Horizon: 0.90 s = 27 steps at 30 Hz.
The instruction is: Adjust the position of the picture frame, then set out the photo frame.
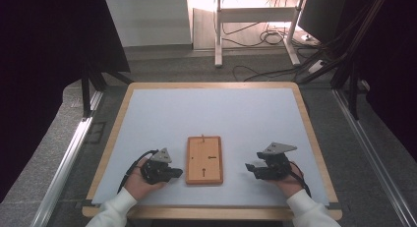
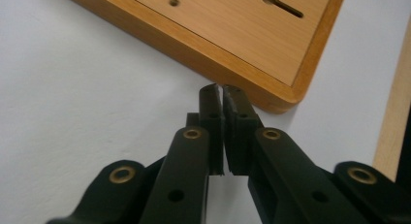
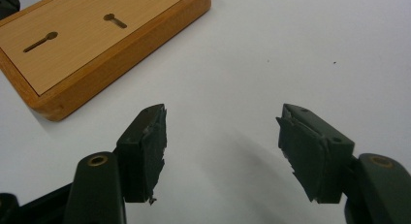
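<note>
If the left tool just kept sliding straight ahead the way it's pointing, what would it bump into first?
Most likely the wooden board. The left tool has its jaws nearly together, aimed at the board's side edge close to a rounded corner, with little white table between them. How small the gap really is remains hard to judge.

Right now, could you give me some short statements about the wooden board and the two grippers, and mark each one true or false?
1. The wooden board lies flat on the table between the two grippers. True.
2. The left gripper stands wide open. False: its jaws are nearly together, with nothing between them.
3. The right gripper is open and holds nothing. True.
4. The right gripper grips the board's edge. False: it is apart from the board, above the bare table.
5. The board has keyhole-shaped slots. True.
</note>
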Tool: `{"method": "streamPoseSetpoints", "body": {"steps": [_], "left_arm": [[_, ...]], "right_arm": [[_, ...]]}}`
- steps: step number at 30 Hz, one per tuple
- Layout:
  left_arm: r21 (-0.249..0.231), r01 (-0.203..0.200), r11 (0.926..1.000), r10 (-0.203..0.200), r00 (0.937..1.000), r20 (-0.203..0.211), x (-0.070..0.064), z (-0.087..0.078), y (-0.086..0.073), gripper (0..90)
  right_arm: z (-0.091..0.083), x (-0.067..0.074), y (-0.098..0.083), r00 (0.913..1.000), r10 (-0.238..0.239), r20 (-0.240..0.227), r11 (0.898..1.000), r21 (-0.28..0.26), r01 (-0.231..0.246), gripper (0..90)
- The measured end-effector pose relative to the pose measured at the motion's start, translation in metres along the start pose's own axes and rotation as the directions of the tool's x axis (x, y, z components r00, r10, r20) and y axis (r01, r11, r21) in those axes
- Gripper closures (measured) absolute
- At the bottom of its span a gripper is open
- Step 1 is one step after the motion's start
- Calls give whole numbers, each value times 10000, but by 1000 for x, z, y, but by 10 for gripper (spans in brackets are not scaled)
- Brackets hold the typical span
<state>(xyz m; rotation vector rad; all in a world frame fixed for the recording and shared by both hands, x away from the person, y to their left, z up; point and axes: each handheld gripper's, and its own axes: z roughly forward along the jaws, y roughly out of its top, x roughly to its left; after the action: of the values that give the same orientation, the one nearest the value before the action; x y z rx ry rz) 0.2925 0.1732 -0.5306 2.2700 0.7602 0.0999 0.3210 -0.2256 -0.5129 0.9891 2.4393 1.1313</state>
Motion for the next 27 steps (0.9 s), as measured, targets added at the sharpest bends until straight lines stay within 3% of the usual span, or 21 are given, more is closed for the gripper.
{"method": "streamPoseSetpoints", "body": {"steps": [7, 11, 20, 27], "left_arm": [[-747, 489, 9960, -546, 9956, -758, 9, -6, -3, 576], [-1076, 628, 9922, -725, 9934, -891, 12, -9, -4, 490], [-1298, 589, 9898, -733, 9913, -1091, 13, -9, -5, 372], [-1521, 613, 9865, -792, 9903, -1143, 15, -12, -6, 332]], "right_arm": [[1, 1, 0, 10000, -1, 8, 10000, 28, 1, 343], [1, 2, 0, 10000, -28, -7, 10000, 46, 28, 343], [3, 3, 0, 9999, -101, -97, 9999, 71, 101, 342], [4, 4, 2, 9998, -117, -150, 9999, 37, 117, 341]]}}
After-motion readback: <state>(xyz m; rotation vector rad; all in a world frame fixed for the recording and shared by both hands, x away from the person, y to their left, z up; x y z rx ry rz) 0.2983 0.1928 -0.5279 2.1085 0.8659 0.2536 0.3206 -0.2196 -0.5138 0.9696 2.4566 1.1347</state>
